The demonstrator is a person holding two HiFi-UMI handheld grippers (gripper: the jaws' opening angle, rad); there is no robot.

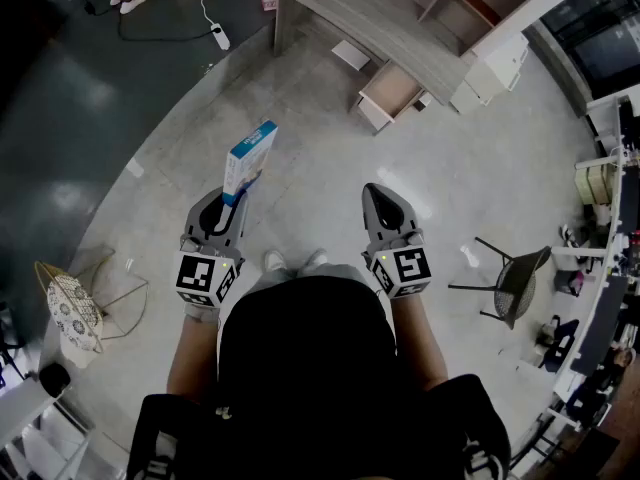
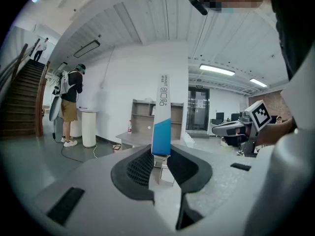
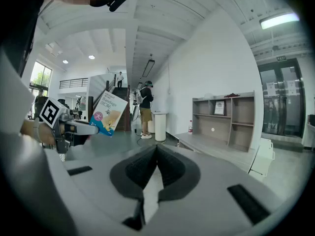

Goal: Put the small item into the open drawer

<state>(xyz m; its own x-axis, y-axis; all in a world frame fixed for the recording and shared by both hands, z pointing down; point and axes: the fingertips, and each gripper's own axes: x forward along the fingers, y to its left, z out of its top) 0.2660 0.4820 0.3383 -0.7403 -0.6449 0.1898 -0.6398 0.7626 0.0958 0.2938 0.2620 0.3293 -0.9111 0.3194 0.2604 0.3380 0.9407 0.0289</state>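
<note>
Head view and the two gripper views of a person standing on a pale polished floor (image 1: 330,158). The left gripper (image 1: 230,201) is clamped on a small blue-and-white bandage box (image 1: 250,157): its own view shows both dark ribbed pads pressed against the box's lower end, with the box rising upright out of the jaws and most of its length free above the fingertips. In the head view the box points forward and slightly to the right of that gripper. The right gripper (image 1: 373,190) is level with the left one, well apart from it on the far side of the person's body, and carries nothing. Its jaws meet along a closed seam in its own view, which also shows the box off to its left with the printed face turned toward it. The open drawer (image 1: 389,90) is pulled out low at the foot of a grey desk (image 1: 350,13), well ahead of both grippers and nearer the line of the right one; the box is far from it, in the air. A wooden shelf unit (image 3: 224,117) stands behind the desk, ahead and to the right of the right gripper. Far ahead and to the left of the left gripper, a person with a backpack (image 2: 71,102) stands beside a white cylindrical bin (image 2: 89,128), near a staircase (image 2: 19,104). A black mesh chair (image 1: 517,284) stands to the right of the right gripper.
</note>
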